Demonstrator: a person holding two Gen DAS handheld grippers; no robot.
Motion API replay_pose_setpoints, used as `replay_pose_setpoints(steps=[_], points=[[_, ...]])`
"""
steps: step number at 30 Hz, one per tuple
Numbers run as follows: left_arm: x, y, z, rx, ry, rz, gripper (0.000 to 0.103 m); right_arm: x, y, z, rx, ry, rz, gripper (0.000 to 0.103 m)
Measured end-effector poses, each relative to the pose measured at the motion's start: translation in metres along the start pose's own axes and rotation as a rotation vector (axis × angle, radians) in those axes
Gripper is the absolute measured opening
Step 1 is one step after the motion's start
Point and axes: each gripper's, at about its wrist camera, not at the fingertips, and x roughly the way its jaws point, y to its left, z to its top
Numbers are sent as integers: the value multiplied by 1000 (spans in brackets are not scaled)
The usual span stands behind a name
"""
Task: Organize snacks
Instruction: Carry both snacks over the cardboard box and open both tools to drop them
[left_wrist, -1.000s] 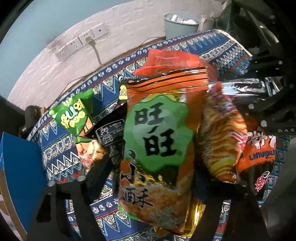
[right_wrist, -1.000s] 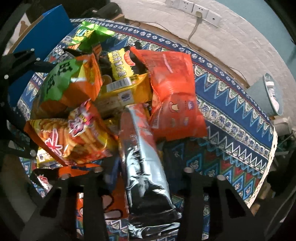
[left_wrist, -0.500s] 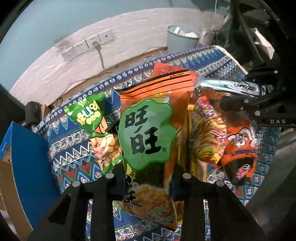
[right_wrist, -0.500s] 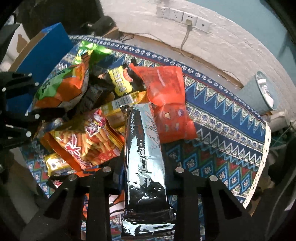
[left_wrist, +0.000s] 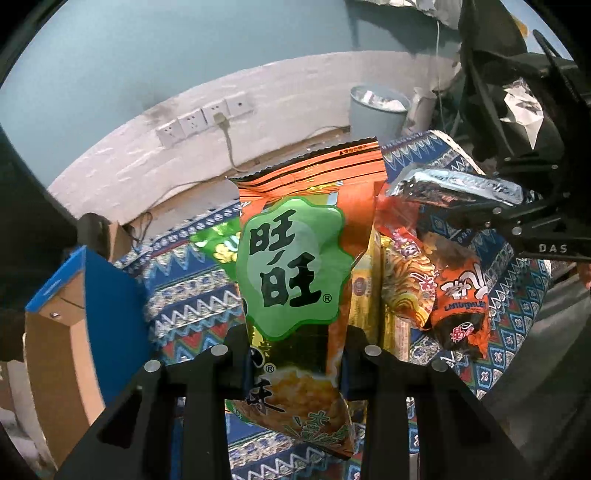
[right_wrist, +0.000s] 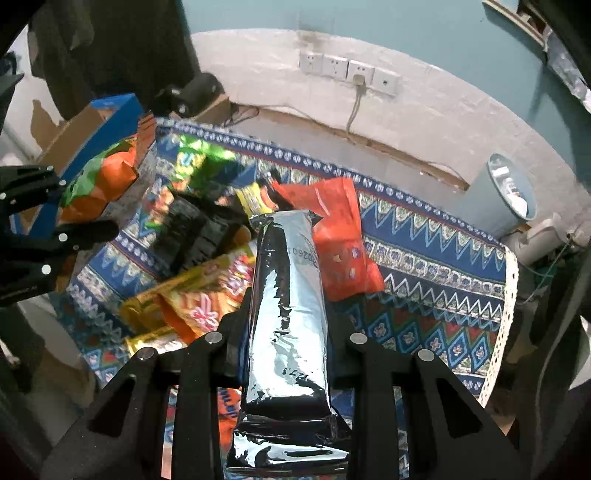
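A patterned cloth (right_wrist: 424, 254) covers the table under a heap of snack bags (right_wrist: 207, 295). Above it, tilted steeply downward, the left gripper (left_wrist: 295, 354) clamps an orange-and-green bag (left_wrist: 299, 266), and the right gripper (right_wrist: 286, 332) pinches a silver packet (right_wrist: 288, 306).

Snack packets (right_wrist: 207, 295) lie heaped on the cloth-covered surface (right_wrist: 424, 266). An open cardboard box (left_wrist: 74, 321) stands at its left edge. Behind the surface runs a wall with sockets (right_wrist: 347, 70); a bin (right_wrist: 506, 192) sits on the floor at right
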Motion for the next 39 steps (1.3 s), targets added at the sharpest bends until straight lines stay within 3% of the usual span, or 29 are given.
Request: replay_pose_setpoints(steps=[19, 39], points=[[-53, 46, -20, -60, -65, 97, 34, -51, 50, 31, -49, -128, 17, 28], [-85, 116, -49, -176, -104, 183, 34, -39, 140, 87, -168, -141, 99, 28]])
